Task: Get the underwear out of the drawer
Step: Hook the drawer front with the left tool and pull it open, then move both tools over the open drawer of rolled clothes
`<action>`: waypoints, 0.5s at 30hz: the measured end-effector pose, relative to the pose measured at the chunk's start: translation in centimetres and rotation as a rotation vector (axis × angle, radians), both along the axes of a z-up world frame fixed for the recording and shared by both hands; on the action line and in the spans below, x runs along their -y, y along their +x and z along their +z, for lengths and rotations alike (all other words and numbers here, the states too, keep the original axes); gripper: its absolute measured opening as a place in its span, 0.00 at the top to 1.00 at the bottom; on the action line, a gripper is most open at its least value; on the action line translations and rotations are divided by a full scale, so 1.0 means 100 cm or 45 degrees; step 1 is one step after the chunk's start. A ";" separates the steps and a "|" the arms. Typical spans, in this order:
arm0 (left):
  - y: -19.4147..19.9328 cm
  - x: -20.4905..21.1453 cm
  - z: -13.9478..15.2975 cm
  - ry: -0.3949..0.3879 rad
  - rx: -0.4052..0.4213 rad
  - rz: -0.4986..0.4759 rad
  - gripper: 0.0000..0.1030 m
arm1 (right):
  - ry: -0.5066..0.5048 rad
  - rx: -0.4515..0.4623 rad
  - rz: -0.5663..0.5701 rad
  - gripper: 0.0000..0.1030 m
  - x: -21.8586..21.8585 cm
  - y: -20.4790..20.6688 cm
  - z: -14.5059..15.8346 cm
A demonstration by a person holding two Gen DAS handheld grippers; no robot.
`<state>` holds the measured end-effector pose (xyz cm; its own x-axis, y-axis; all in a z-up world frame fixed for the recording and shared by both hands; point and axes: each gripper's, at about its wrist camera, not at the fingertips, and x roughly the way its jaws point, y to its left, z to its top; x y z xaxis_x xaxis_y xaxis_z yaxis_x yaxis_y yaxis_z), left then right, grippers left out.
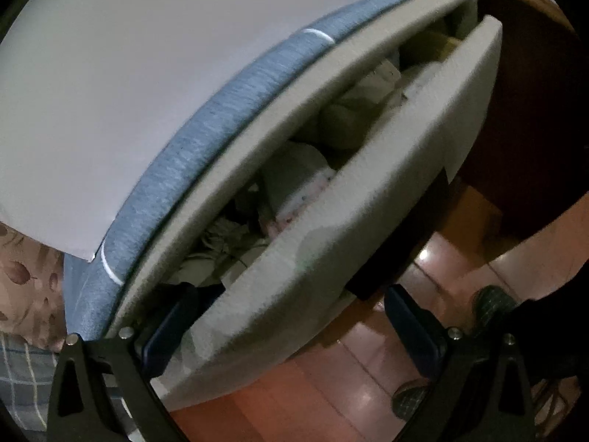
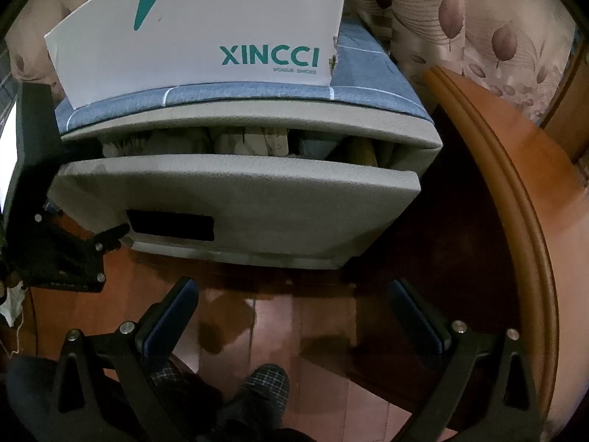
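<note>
A grey fabric drawer (image 1: 368, 202) (image 2: 257, 199) stands pulled partly out of its unit. Crumpled pale underwear (image 1: 294, 180) (image 2: 254, 140) lies in the gap behind the front panel, one piece with a pink dotted band. My left gripper (image 1: 289, 294) is open and straddles the front panel near its left end, with one finger (image 1: 169, 328) inside the drawer and the other outside. From the right wrist view it (image 2: 110, 237) shows beside the black handle slot (image 2: 171, 224). My right gripper (image 2: 292, 287) is open and empty, low over the floor in front of the drawer.
A white XINCCI shoe box (image 2: 206, 25) rests on a blue cloth (image 2: 257, 92) atop the unit. A curved wooden frame (image 2: 515, 202) rises at the right, with a floral curtain (image 2: 497, 37) behind. A person's checked slippers (image 2: 265, 379) stand on the reddish floor (image 2: 324, 324).
</note>
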<state>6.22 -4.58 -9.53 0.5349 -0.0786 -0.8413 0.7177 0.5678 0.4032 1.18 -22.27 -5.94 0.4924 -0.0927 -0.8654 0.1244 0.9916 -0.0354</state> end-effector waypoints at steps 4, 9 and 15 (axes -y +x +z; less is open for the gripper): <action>-0.004 -0.002 -0.003 0.001 -0.018 -0.022 0.00 | 0.012 0.020 -0.013 0.01 0.003 -0.001 0.003; -0.032 -0.007 -0.008 0.069 0.003 -0.111 0.00 | 0.046 0.039 -0.043 0.01 0.009 -0.002 0.004; -0.062 -0.021 -0.004 0.023 -0.134 -0.130 0.00 | 0.177 0.082 -0.053 0.01 0.023 -0.007 0.013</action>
